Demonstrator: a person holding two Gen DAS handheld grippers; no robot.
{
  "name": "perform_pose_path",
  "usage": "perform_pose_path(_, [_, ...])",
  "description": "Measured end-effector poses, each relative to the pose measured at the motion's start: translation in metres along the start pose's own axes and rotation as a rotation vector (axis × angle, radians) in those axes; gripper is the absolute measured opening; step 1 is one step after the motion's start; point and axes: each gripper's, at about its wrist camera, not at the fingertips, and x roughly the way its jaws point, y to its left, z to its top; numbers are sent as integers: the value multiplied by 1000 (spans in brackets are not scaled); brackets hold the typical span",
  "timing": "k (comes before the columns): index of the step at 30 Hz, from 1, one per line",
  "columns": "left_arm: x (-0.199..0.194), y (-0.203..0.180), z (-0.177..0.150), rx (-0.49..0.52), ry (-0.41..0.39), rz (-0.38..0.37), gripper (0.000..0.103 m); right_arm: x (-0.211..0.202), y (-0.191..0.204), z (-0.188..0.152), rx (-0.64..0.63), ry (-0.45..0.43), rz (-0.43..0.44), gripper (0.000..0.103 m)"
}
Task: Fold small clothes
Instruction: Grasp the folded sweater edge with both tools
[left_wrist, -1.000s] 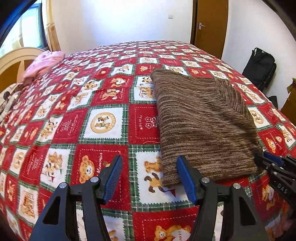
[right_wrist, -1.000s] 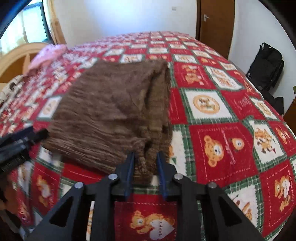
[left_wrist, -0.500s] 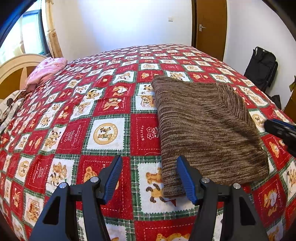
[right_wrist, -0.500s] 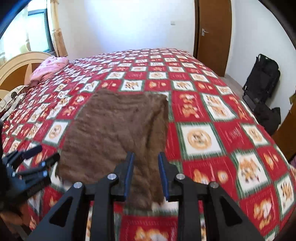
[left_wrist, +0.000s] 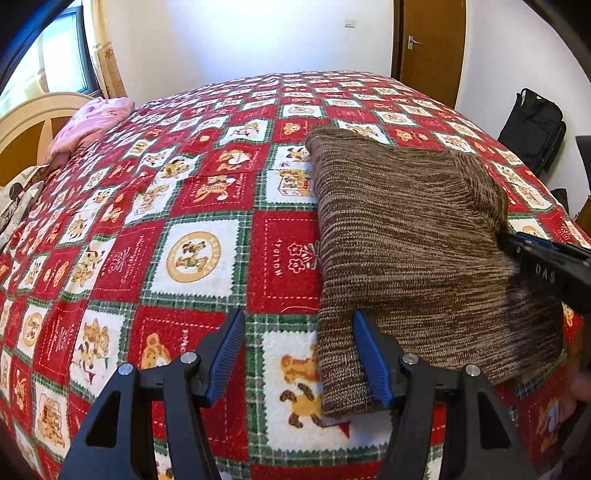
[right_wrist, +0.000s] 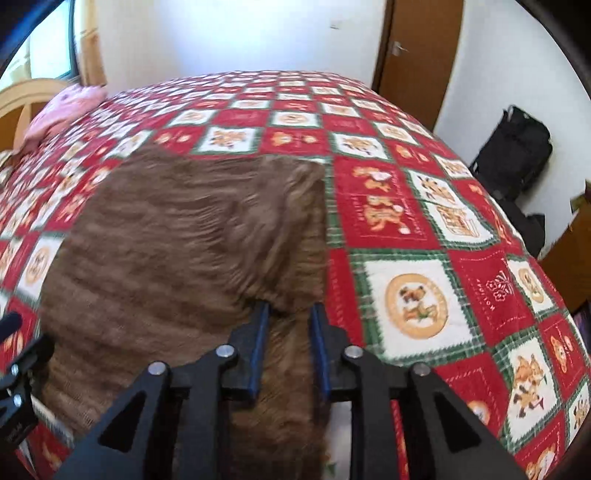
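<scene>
A brown knitted garment (left_wrist: 413, 251), folded into a rough rectangle, lies flat on a bed covered by a red, white and green teddy-bear blanket (left_wrist: 192, 258).

The left wrist view is sharp. It shows the left gripper (left_wrist: 299, 354) with its blue-padded jaws spread wide over the garment's near left corner: the knit's edge lies in the gap, just beside the right pad, but neither pad presses on it. At the right edge of this view the right gripper (left_wrist: 508, 242) reaches in over the garment's right side, and the letters "DAS" can be read on its black body. One red blanket square near the garment carries the word "HOLIDAY", seen sideways. Only this view shows the patterned cloth at the far left edge of the bed.

The right wrist view is blurred. It shows the right gripper (right_wrist: 288, 314) from behind, jaws narrowly apart and just now closing further, with the garment's (right_wrist: 177, 258) right-hand strip running between them; whether the pads actually pinch the knit cannot be told. The left gripper's (right_wrist: 11, 325) black tips appear at the lower left.

Both views take in a pink cloth (left_wrist: 92, 122) at the headboard, a wooden door (left_wrist: 432, 44) and a black bag (left_wrist: 532, 125) against the white wall.
</scene>
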Motion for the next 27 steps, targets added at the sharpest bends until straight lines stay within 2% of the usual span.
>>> perform_pose_path(5, [-3,-1,5,16,-3,2,62,-8,-4,7,12,13,39,25])
perform_pose_path(7, [-7,5,12,4,-26,-8,62,-22,-12,13,60,-38,46,26])
perform_pose_path(8, [-8,7,17,-6,-34,-14,62,-29,-17,17,85,-70,47,31])
perform_pose_path(9, [-8,9,22,-13,-40,-21,62,-34,-20,23,103,-92,54,32])
perform_pose_path(11, [-5,11,33,-11,-50,-15,62,-35,-21,33,107,-103,94,32])
perform_pose_path(15, [5,11,51,7,-52,0,62,-18,-3,50,14,-77,103,30])
perform_pose_path(21, [29,1,70,-4,-20,4,62,28,12,60,-86,-10,41,29])
perform_pose_path(27, [52,-10,75,-2,4,19,62,51,3,74,-55,22,44,32])
